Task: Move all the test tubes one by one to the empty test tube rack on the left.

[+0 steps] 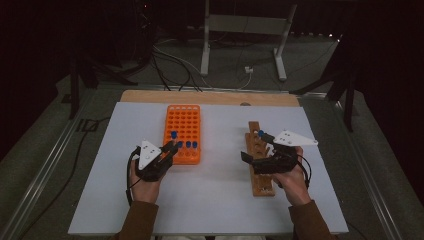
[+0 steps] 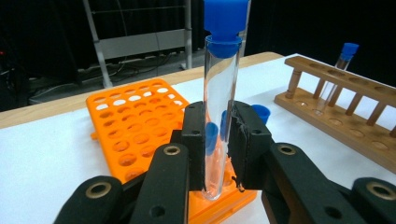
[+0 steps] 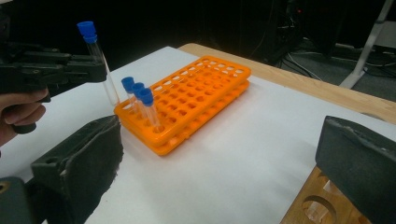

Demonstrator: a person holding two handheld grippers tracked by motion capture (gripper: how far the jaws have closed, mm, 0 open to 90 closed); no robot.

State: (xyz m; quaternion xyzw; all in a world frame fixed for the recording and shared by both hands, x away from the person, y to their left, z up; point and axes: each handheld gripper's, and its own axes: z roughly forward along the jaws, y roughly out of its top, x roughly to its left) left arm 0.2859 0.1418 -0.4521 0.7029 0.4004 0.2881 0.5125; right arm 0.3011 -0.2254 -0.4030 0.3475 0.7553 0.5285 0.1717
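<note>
Tube upright between left tongs, clamped; orange rack just behind.

In the left gripper view the capped tube held in the left tool loses the top of its blue cap to the upper edge, and its lower end sits behind the pads, so whether it touches the orange rack cannot be told. The wooden rack is cut off at the right edge. In the right gripper view, the right tool hides most of the wooden rack. In the high view, the tubes in the orange rack are too small to count surely.
</note>
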